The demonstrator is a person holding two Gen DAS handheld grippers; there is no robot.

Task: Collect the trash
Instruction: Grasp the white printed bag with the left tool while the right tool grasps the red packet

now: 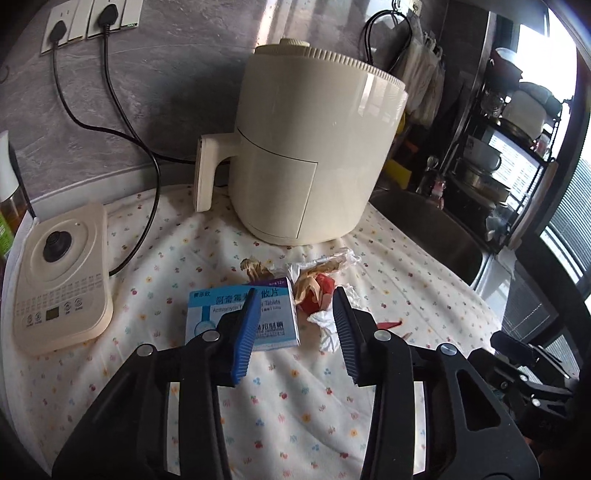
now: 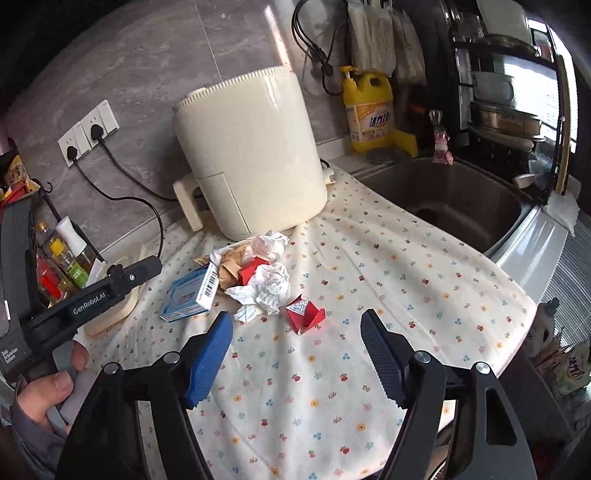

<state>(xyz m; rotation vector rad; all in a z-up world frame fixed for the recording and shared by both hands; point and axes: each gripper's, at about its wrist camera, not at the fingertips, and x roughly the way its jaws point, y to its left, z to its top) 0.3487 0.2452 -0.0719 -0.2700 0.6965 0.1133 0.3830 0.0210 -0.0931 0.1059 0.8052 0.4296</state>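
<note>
A pile of trash lies on the floral cloth [image 1: 295,398] in front of a cream air fryer [image 1: 306,155]: a blue-and-white medicine box [image 1: 273,314], crumpled white tissue [image 1: 327,328], brown paper [image 1: 312,284] and red wrappers. In the right wrist view I see the box [image 2: 190,295], the tissue [image 2: 266,288] and a red wrapper [image 2: 304,314] apart from the pile. My left gripper [image 1: 295,299] is open, just above the box and tissue, and holds nothing. My right gripper [image 2: 297,321] is open and empty, close before the red wrapper.
A cream kettle base [image 1: 59,273] sits at left with cords to wall sockets [image 1: 92,22]. A dark sink [image 2: 461,199] lies at right, with a yellow detergent bottle [image 2: 369,110] and a dish rack [image 1: 517,140] behind. Oil bottles [image 2: 66,262] stand far left.
</note>
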